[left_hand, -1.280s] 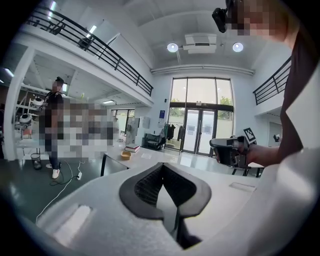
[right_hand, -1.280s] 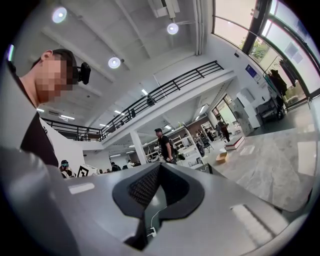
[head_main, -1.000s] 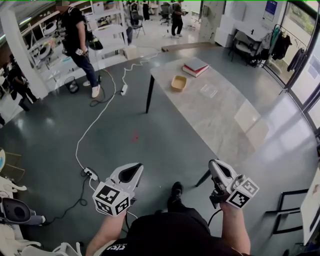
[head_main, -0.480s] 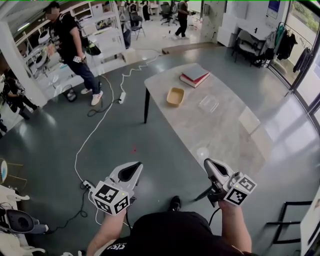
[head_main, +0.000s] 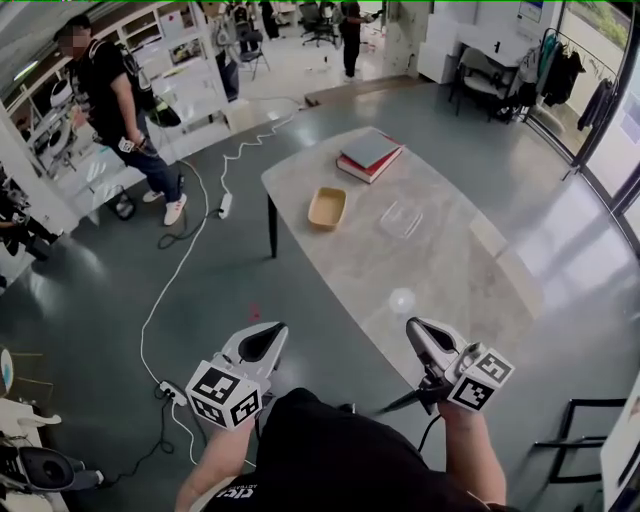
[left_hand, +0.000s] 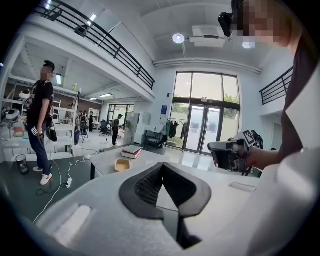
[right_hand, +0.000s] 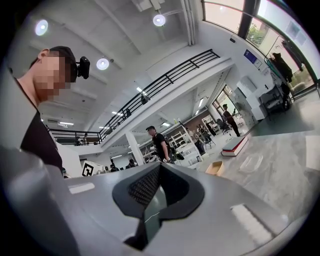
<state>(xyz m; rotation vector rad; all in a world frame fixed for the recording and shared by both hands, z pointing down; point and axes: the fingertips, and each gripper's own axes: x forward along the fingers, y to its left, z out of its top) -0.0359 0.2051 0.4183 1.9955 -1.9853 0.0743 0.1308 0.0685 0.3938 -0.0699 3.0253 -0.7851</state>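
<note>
The left gripper (head_main: 264, 334) and right gripper (head_main: 417, 330) are both closed tight and empty, held low, probably because nothing is close enough to grab. The table (head_main: 440, 290) is just ahead, with the yellow tray (head_main: 327, 208), clear box (head_main: 400, 218) and books (head_main: 368, 156) at its far end.

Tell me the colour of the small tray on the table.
The tray is tan-yellow, clearest in the head view.
</note>
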